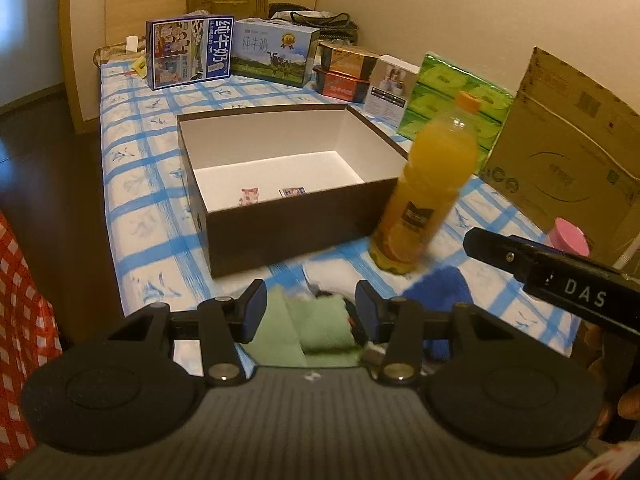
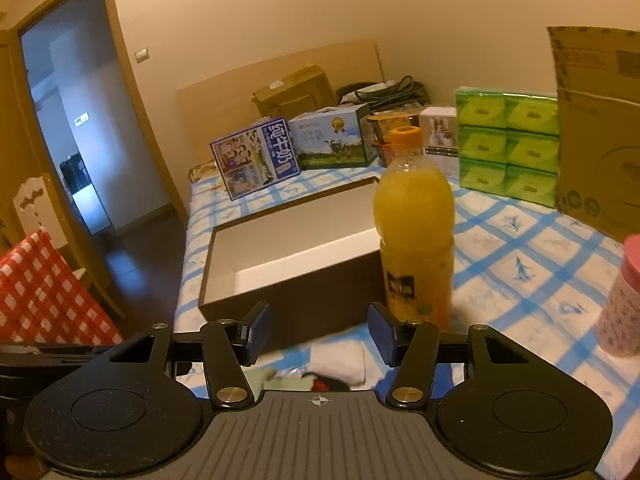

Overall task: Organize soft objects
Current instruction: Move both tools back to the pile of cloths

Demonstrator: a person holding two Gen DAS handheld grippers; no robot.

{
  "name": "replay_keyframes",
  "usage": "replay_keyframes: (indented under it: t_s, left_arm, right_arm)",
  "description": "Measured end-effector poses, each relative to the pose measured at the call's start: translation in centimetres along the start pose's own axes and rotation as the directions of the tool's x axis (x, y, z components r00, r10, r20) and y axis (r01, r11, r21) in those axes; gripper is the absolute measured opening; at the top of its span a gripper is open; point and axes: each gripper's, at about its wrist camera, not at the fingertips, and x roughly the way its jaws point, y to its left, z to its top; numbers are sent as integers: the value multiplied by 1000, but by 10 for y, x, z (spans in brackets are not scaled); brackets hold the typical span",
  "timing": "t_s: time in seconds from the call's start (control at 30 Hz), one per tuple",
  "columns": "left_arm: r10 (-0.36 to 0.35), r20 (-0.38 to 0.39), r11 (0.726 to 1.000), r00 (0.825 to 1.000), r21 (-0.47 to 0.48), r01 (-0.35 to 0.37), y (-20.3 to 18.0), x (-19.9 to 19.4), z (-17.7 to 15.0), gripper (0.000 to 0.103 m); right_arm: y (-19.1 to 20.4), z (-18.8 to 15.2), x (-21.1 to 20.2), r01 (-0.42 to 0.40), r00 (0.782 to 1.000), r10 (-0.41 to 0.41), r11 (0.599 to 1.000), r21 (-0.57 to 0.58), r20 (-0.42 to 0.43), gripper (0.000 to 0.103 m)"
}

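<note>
A dark open box (image 1: pixel 280 220) with a white inside stands on the blue-checked bed; it also shows in the right wrist view (image 2: pixel 296 276). Soft cloths lie in front of it: a green one (image 1: pixel 308 328), a white one (image 1: pixel 332 274) and a blue one (image 1: pixel 440 292). My left gripper (image 1: pixel 310 312) is open just above the green cloth. My right gripper (image 2: pixel 318 336) is open above the white cloth (image 2: pixel 340 360), with the green cloth (image 2: pixel 264 374) at its left. The right gripper's body (image 1: pixel 560 276) shows at the right of the left wrist view.
An orange juice bottle (image 1: pixel 432 188) stands at the box's right front corner, close to the cloths. A pink cup (image 2: pixel 620 296) stands to the right. Milk cartons (image 1: pixel 188 52), green tissue packs (image 1: pixel 460 100) and a cardboard box (image 1: pixel 568 144) line the far and right sides. A red-checked cloth (image 1: pixel 20 340) hangs at the left.
</note>
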Motion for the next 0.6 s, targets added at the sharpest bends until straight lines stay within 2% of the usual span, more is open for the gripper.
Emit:
replay_keyframes:
  t_s: [0.3,0.6]
  left_arm:
    - [-7,12,1000,1000,11,7,-7,-41,-31,45]
    - [-1,4,999,1000,36,1,-5,-55,-46,45]
  right_arm:
    - [6,-20,-46,4,1000,-4,1000,9,5,59]
    - [7,-34,-70,-12,999,11,1000,17,35,62]
